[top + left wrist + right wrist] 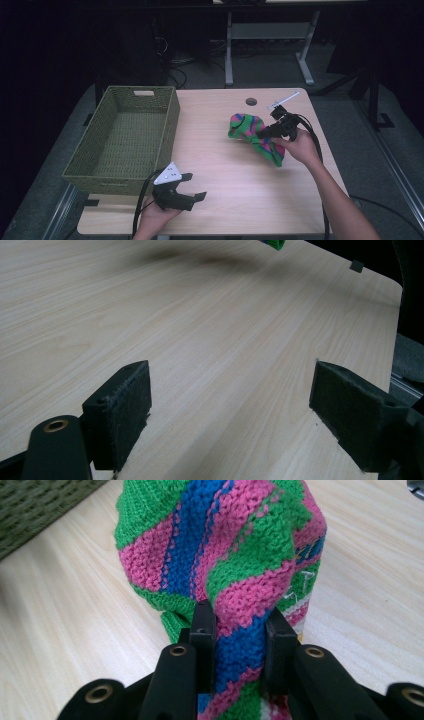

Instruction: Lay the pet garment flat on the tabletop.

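A knitted cloth point(252, 132) striped green, pink and blue lies bunched right of the table's middle. My right gripper point(263, 133) is shut on it, and in the right gripper view a fold of the knitted cloth point(220, 545) is pinched between the two black jaws of the right gripper point(239, 645). The left gripper point(192, 187) is held low near the table's front edge, left of centre, and it is open. In the left gripper view its pads point(120, 412) stand wide apart over bare wood, with nothing between them.
A green woven basket point(100, 162) with nothing in it stands on the table's left side, close behind the left gripper. The wooden table point(225, 200) has a round cable hole point(251, 101) near its far edge. A desk frame point(270, 45) stands on the floor beyond.
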Motion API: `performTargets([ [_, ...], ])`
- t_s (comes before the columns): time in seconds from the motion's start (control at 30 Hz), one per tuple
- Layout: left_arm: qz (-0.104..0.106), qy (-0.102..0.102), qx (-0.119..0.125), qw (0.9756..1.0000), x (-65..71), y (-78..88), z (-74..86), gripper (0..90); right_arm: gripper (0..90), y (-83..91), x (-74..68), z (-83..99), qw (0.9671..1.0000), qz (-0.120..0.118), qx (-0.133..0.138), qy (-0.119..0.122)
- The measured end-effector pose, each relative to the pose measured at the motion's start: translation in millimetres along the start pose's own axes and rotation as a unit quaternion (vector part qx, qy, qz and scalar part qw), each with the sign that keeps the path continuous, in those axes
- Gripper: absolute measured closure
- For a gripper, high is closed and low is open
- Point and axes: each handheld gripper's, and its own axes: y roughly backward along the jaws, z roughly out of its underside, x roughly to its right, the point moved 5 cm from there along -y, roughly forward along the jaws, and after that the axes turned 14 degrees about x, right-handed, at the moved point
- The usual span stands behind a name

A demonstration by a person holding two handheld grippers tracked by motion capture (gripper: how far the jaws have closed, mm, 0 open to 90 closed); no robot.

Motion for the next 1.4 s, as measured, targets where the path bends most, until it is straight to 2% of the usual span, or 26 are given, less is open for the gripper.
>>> performTargets([
  [0.2,0.002,0.000,-0.001,1.0000,1.4,-1.6,-0.1,16.7,72.2,9.8,-14.5,-3.6,0.9998,-0.008,0.006,0.018],
  [0.57,0.002,0.004,0.004,1.0000,0.6,-0.5,-0.7,16.7,72.0,24.0,-38.9,-7.3,0.9994,-0.021,0.011,0.024],
  [0.63,0.003,0.005,0.004,1.0000,1.1,-0.3,-0.2,16.7,71.9,26.2,-47.1,-5.7,0.9993,-0.028,0.006,0.024],
  [0.73,0.003,0.005,0.005,1.0000,0.6,-0.2,-0.5,16.7,71.9,26.2,-53.1,-1.7,0.9991,-0.030,0.001,0.029],
  [1.1,0.003,0.009,0.009,0.9999,0.2,1.0,-0.9,16.6,71.9,24.4,-71.1,14.6,0.9989,-0.040,-0.001,0.024],
  [1.2,0.001,0.009,0.009,0.9999,-0.1,1.5,-1.0,16.7,71.9,21.9,-76.8,20.2,0.9986,-0.039,-0.006,0.036],
  [1.4,0.004,0.008,0.010,0.9999,0.3,1.3,-1.0,16.7,71.7,14.5,-85.3,30.6,0.9981,-0.048,-0.017,0.034],
])
